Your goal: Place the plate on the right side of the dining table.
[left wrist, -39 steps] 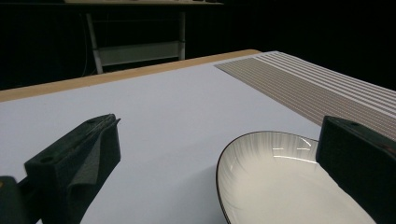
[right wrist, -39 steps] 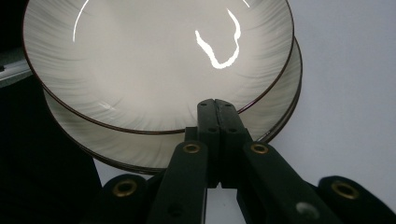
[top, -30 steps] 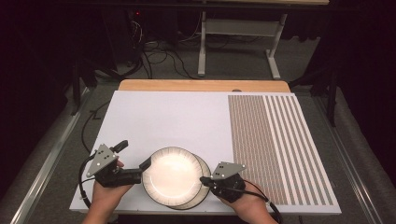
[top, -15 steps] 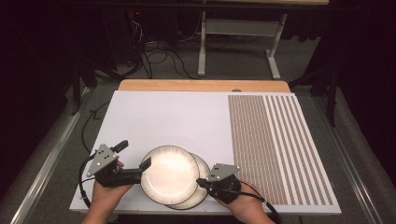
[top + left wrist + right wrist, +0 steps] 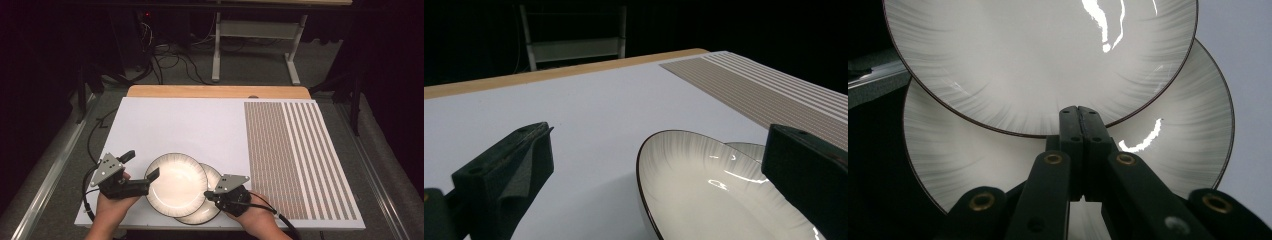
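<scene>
You are working with two round white glazed plates with thin dark rims and faint grey streaks fanning in from the edge. The upper plate [image 5: 176, 184] lies askew over the lower plate [image 5: 212, 207], which peeks out on its right and near side; both sit at the near edge of the white table board [image 5: 180, 125], between your hands. Your left gripper [image 5: 150, 177] has its jaws spread wide: in the left gripper view one jaw stands over bare board and the other beside the upper plate [image 5: 704, 190], neither pressing on it. Your right gripper [image 5: 1081, 111] has its jaws closed flat together, tips over the lower plate [image 5: 1173, 135] just at the rim of the upper plate [image 5: 1038, 60], with nothing gripped between them. On the right of the board runs a brown striped patch [image 5: 295, 155]. A wooden strip [image 5: 215, 91] edges the far side. Behind it, the dark room holds a grey metal stand [image 5: 255, 45] and loose cables [image 5: 170, 62] on the floor.
</scene>
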`<state>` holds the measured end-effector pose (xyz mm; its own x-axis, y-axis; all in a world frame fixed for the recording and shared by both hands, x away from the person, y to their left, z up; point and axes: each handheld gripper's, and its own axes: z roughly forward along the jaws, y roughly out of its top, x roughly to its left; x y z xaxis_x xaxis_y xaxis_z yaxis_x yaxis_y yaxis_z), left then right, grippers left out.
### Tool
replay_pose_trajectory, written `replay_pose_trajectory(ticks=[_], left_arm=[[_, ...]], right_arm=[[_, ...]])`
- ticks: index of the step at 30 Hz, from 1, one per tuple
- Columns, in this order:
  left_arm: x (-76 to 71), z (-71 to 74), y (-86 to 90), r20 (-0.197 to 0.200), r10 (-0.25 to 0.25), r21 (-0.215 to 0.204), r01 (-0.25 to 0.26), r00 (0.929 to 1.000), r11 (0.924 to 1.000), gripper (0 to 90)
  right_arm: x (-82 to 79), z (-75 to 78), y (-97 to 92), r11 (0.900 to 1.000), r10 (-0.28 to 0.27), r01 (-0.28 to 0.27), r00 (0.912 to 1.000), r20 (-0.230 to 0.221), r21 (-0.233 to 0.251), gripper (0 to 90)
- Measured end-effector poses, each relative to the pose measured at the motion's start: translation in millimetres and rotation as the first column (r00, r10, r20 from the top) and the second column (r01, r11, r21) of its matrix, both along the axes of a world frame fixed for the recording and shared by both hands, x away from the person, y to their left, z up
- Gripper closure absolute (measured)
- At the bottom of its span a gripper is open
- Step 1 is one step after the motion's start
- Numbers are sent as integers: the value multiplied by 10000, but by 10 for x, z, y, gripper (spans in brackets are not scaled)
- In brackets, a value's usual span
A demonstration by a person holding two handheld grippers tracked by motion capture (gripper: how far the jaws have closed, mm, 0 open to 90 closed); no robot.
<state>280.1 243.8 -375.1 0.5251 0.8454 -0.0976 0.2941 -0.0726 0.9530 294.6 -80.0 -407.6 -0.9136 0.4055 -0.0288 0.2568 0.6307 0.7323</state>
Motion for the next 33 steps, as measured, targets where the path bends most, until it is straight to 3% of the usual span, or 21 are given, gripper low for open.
replay_pose_trajectory(ticks=[1, 6, 7, 11, 13, 14, 15, 16, 17, 18, 19, 22, 24, 25, 26, 29, 31, 33], left_arm=[[0, 0, 0, 0, 0, 0, 0, 10000, 10000, 17], [31, -33, -49, -1023, -335, 441, 382, 9942, 9983, 17], [31, -33, -49, -1023, -335, 441, 382, 9942, 9983, 17], [86, -140, -82, -2183, -887, 421, 1002, 9718, 9941, 17], [83, -167, -112, -2542, -1037, 400, 1176, 9616, 9923, 22], [83, -167, -112, -2542, -1037, 400, 1176, 9616, 9923, 32], [77, -177, -133, -2692, -1089, 387, 1237, 9569, 9916, 32], [61, -189, -182, -3009, -1229, 412, 1417, 9457, 9891, 37], [61, -189, -182, -3009, -1229, 412, 1417, 9457, 9891, 37], [50, -198, -217, -3153, -1328, 500, 1561, 9397, 9865, 37], [38, -212, -257, -3402, -1444, 601, 1747, 9292, 9828, 38], [31, -226, -265, -3685, -1573, 567, 1910, 9162, 9799, 51], [36, -230, -252, -3952, -1752, 400, 2075, 9017, 9774, 92], [36, -230, -252, -3952, -1752, 400, 2075, 9017, 9774, 99], [34, -230, -241, -4051, -1837, 305, 2140, 8956, 9764, 121], [33, -233, -234, -4159, -1769, 269, 2066, 8920, 9781, 175], [45, -244, -222, -4578, -1825, 172, 2139, 8701, 9767, 231], [48, -252, -222, -4697, -1812, 186, 2148, 8640, 9765, 281]], right_arm=[[2, 0, 0, 10000, -6, 6, 10000, -1, 0, 900], [7, -5, -4, 9999, -79, 79, 10000, 45, -83, 900], [7, -10, -3, 9999, -90, 90, 9999, 62, -57, 900], [8, -13, -4, 9999, -71, 72, 9999, 133, -70, 900], [8, -16, -6, 9999, -70, 71, 9999, 116, -78, 900], [8, -16, -6, 9999, -70, 71, 9999, 116, -78, 900], [9, -17, -8, 9999, -70, 71, 9999, 113, -85, 900], [1, -17, -4, 9998, -199, 199, 9998, -9, -51, 900], [1, -17, -4, 9998, -199, 199, 9998, -9, -51, 900], [3, -19, -5, 9998, -168, 168, 9999, 24, -55, 900], [1, -18, -6, 9999, -119, 120, 9999, 72, -118, 900], [-3, -21, -1, 9999, -136, 137, 9999, 89, -91, 900], [-4, -23, 2, 9999, -143, 143, 9999, 93, -63, 900], [-4, -23, 2, 9999, -143, 143, 9999, 93, -63, 900], [-4, -22, 1, 9999, -144, 145, 9999, 91, -84, 900], [-4, -22, 1, 9998, -151, 151, 9998, 94, -96, 900], [-9, -22, 1, 9997, -205, 205, 9998, 25, -106, 900], [-3, -21, 0, 9998, -120, 122, 9998, 139, -163, 900]])
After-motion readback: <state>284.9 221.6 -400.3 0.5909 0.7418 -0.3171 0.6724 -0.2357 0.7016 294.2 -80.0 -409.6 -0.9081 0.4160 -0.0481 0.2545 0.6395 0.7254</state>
